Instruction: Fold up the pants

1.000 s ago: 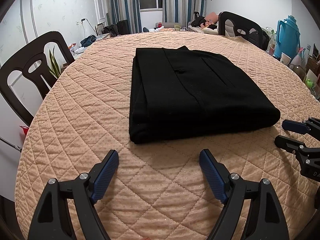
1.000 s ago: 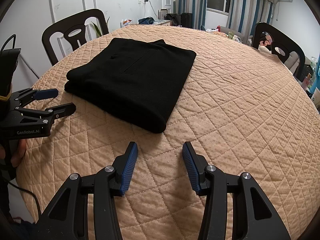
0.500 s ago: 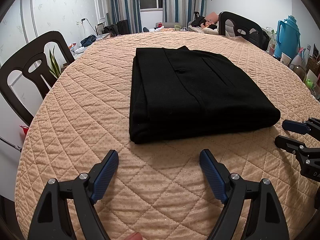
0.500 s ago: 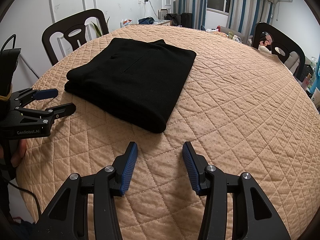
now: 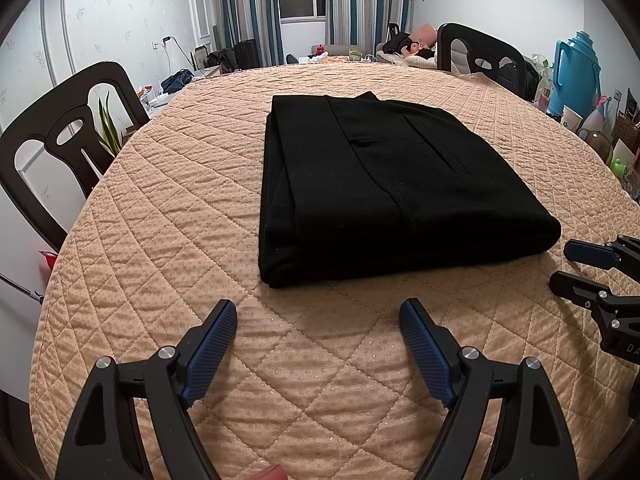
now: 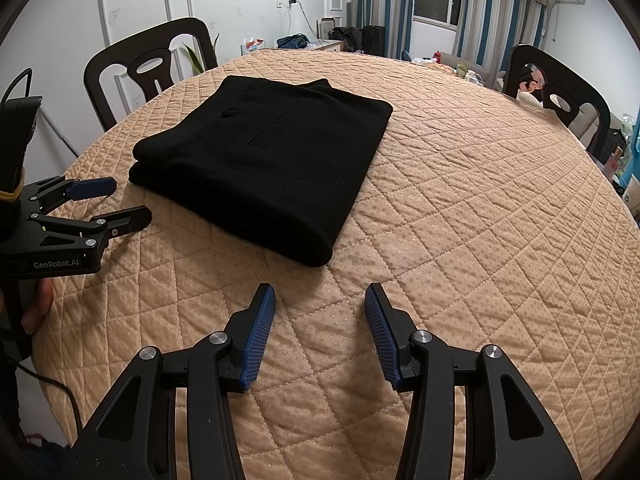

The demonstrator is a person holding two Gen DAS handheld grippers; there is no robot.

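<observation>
The black pants (image 5: 384,184) lie folded into a thick flat rectangle on the round table's tan quilted cover (image 5: 168,216). In the right wrist view the pants (image 6: 272,160) show a pocket slit on top. My left gripper (image 5: 318,314) is open and empty, a little short of the pants' near edge; it also shows in the right wrist view (image 6: 120,202). My right gripper (image 6: 320,300) is open and empty, just short of the pants' near corner; it also shows at the right edge of the left wrist view (image 5: 568,264).
Dark chairs stand around the table (image 5: 60,140) (image 5: 484,56) (image 6: 148,64) (image 6: 560,96). A blue thermos (image 5: 576,72) and small items crowd a side surface at the right. A person lies on a sofa (image 5: 412,46) at the back.
</observation>
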